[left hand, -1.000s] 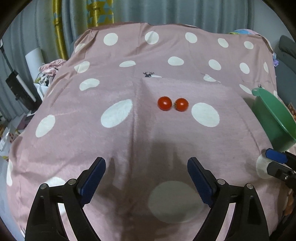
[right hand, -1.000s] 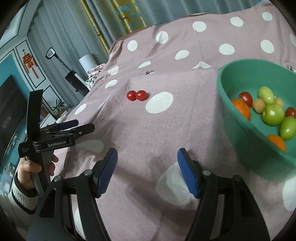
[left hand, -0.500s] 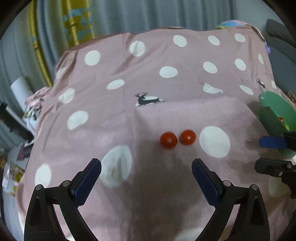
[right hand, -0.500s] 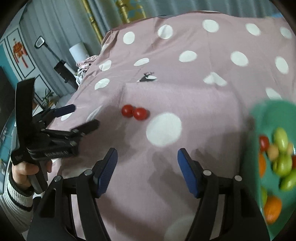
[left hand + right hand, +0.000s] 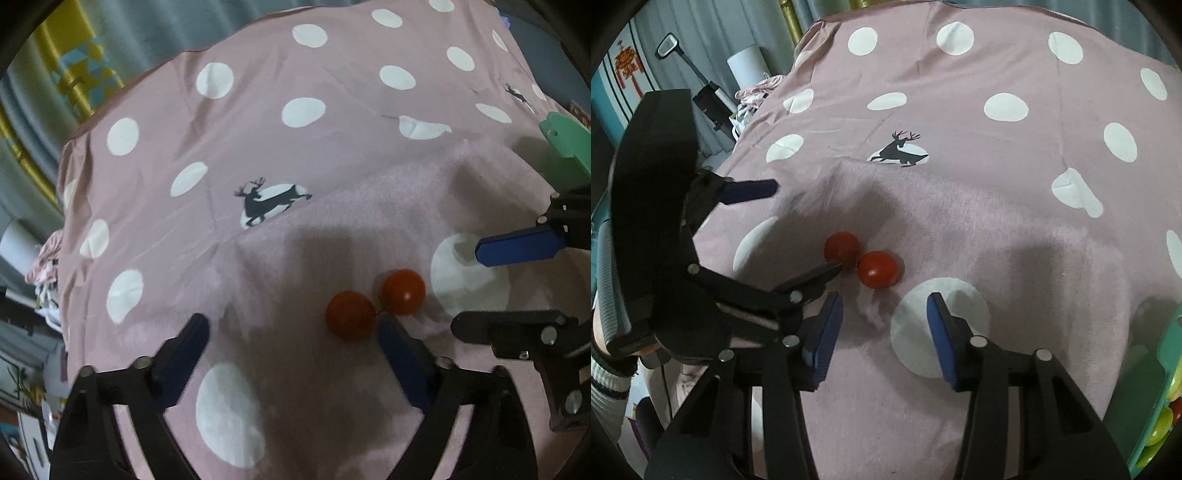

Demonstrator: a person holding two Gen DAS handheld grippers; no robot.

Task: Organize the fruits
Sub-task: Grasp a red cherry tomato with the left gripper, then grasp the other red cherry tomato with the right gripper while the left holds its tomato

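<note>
One pink cloth point(image 5: 332, 122) with white dots and a deer print covers the whole surface, and a green bowl point(image 5: 1167, 354) holding green fruit sits at its right edge, well apart from the middle. Both tongs hang low over the cloth, angled down and forward. The left gripper point(image 5: 291, 328) is spread wide; its right finger point(image 5: 397, 343) is just beside the left tomato point(image 5: 350, 314), with the tip seeming to touch it. The right gripper point(image 5: 884, 314) is also open, more narrowly, its jaws empty and just short of the right tomato point(image 5: 878, 269). The two red tomatoes lie side by side, touching, on the cloth, beside a white dot. A sleeved wrist point(image 5: 607, 373) shows behind the left tool
</note>
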